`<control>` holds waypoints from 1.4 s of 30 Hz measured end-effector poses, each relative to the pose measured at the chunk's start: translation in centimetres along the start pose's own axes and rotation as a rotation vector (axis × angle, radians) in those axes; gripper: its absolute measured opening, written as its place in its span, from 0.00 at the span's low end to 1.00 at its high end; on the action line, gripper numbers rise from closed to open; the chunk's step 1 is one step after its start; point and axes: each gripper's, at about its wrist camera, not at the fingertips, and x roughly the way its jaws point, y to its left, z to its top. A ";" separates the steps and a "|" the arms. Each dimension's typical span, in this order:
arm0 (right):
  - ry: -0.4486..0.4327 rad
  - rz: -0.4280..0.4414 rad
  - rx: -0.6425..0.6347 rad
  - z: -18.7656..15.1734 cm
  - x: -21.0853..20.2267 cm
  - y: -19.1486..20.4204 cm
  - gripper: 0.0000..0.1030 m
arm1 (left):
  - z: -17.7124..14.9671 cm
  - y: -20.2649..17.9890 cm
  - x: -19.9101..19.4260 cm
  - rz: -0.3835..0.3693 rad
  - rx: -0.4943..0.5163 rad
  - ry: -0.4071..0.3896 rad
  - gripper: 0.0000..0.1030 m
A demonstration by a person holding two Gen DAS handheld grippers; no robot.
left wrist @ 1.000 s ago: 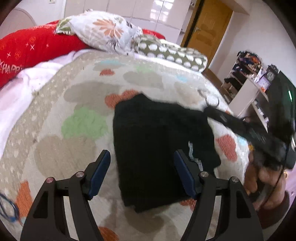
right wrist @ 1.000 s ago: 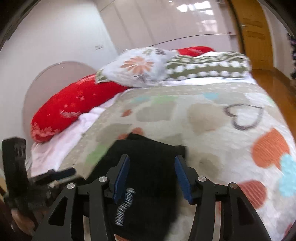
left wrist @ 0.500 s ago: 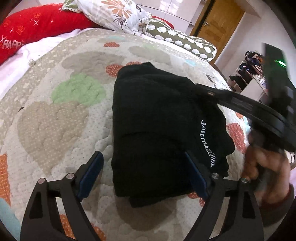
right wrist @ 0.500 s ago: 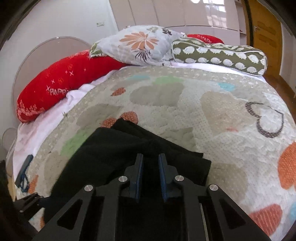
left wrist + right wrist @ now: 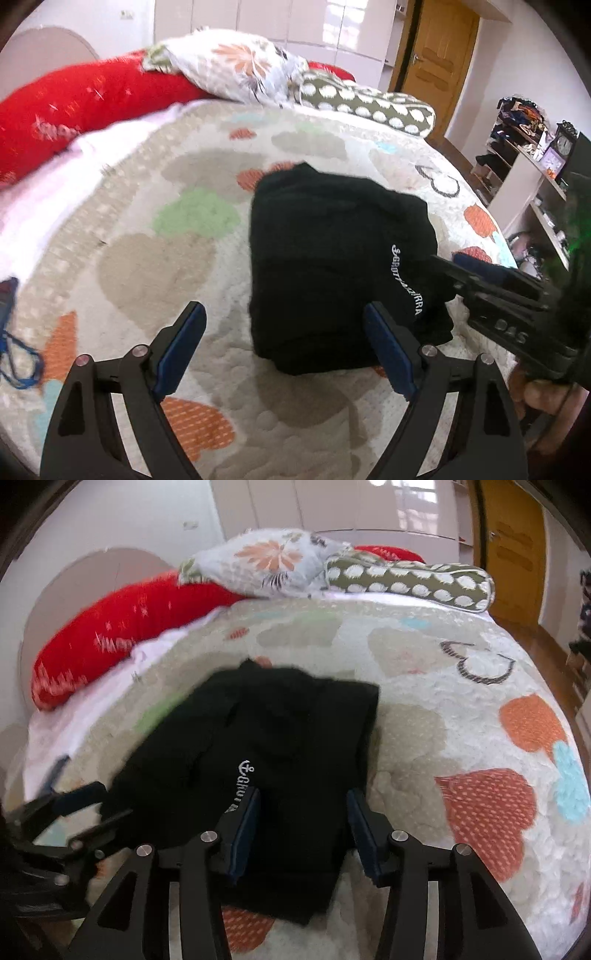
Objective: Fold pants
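On a bed covered by a heart-patterned quilt, black pants lie folded into a compact rectangle near the middle, white lettering showing on top. The left gripper hovers above the bundle's near edge with its jaws spread wide, holding nothing. The right gripper also hangs just over the fabric, jaws parted and empty. Both tools being clear of the cloth suggests the fold is likely finished. Pillows sit well apart at the bed's head.
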 end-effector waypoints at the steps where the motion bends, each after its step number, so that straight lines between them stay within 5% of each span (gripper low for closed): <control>1: -0.011 -0.008 -0.005 -0.1 -0.7 0.1 0.49 | 0.0 0.1 -0.6 0.003 -0.007 -0.017 0.86; 4: -0.049 -0.034 -0.001 -0.6 -2.8 0.3 0.53 | -0.1 0.6 -1.7 0.021 -0.039 -0.047 0.86; 8: -0.105 -0.056 0.013 -1.7 -5.0 0.8 0.73 | -0.3 1.0 -2.8 0.038 -0.054 -0.089 0.86; 21: -0.100 -0.055 0.032 -3.8 -5.8 2.4 0.80 | -1.2 1.2 -5.5 0.077 -0.049 -0.162 0.88; 42: -0.061 -0.046 0.033 -4.9 -5.9 2.4 0.81 | -1.8 0.6 -6.2 0.121 -0.002 -0.169 0.88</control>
